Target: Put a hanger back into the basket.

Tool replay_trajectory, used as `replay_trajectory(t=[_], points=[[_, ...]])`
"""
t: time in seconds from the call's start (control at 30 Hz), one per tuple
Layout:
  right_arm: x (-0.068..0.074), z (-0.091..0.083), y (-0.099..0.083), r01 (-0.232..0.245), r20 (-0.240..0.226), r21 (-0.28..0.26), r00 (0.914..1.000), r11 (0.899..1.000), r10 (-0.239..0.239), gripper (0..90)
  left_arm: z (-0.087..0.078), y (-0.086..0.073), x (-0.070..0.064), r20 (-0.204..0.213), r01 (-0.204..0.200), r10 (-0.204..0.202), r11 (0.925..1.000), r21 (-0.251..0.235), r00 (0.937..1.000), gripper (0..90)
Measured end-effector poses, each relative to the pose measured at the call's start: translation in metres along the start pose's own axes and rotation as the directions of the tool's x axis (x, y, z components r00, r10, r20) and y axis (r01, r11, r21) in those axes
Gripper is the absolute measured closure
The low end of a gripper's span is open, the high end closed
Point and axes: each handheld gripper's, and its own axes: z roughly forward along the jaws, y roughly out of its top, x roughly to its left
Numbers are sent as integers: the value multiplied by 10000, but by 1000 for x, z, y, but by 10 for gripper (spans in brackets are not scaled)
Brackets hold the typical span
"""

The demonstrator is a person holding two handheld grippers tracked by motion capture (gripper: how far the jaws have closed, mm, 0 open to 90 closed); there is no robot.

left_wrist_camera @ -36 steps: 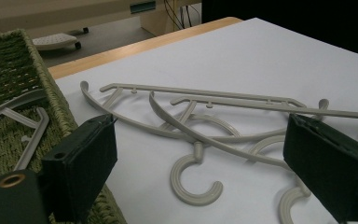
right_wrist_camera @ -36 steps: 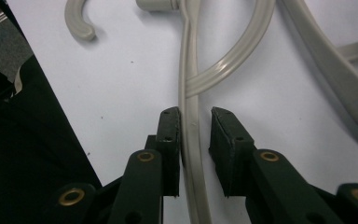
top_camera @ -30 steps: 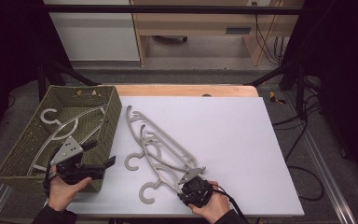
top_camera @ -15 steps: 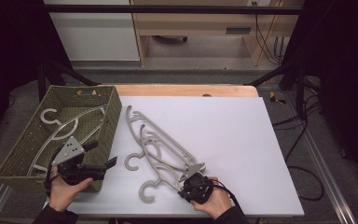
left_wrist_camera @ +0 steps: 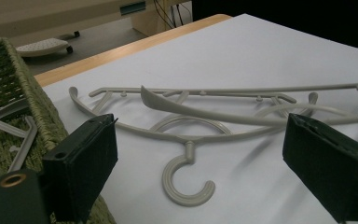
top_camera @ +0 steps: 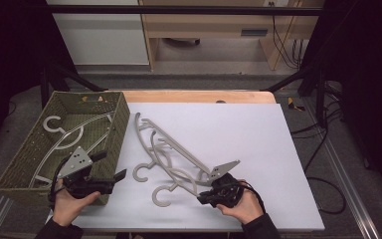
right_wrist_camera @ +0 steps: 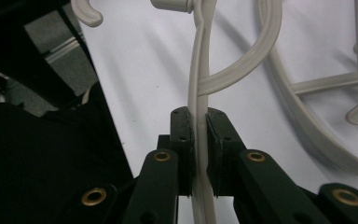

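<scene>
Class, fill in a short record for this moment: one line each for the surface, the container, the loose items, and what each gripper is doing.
surface: white table top
container: green woven basket at the table's left, one hanger inside
loose items: grey hangers overlapping on the table
left gripper: jaws wide apart, empty, beside the basket
right gripper: jaws shut on a hanger's arm

The right gripper (right_wrist_camera: 199,140) has its jaws clamped on a pale hanger's (right_wrist_camera: 198,84) thin arm.
</scene>
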Motion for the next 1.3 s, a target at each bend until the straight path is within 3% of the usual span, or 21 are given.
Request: replay_trajectory(t=[0.17,0.33,0.43,0.6,0.8,0.87,0.93,1.07,1.23,1.3], points=[[-3,-17,1,227,-466,-292,9986,9993,-241,823,4,2,-8,274,-387,382,9991,181,9989,97],[-3,-23,1,418,-699,-340,9966,9985,-441,822,14,2,-22,702,-1101,1060,9923,568,9919,96],[-2,-25,1,542,-867,-322,9946,9980,-568,822,21,2,-32,936,-1687,1604,9816,890,9826,94],[-2,-25,2,699,-1086,-286,9914,9971,-727,822,32,1,-46,1304,-2585,2416,9566,1342,9616,96],[-1,-24,2,885,-1421,-147,9858,9960,-897,822,41,0,-56,1486,-3697,3468,9125,1748,9261,109],[0,-24,2,879,-1482,-100,9850,9961,-884,822,43,-1,-59,1514,-3942,3705,9009,1816,9164,121],[1,-24,2,913,-1618,-37,9827,9958,-907,822,45,-1,-61,1502,-4341,4111,8814,1862,8992,134],[2,-22,2,1000,-1815,-33,9784,9950,-989,822,49,-2,-65,1703,-4812,4537,8549,1941,8747,172],[4,-21,3,1102,-1986,38,9742,9939,-1072,822,58,-5,-69,1863,-5423,5111,8133,2109,8391,234],[5,-21,3,1109,-2041,123,9732,9938,-1061,823,62,-6,-70,1922,-5690,5366,7920,2212,8216,269]])
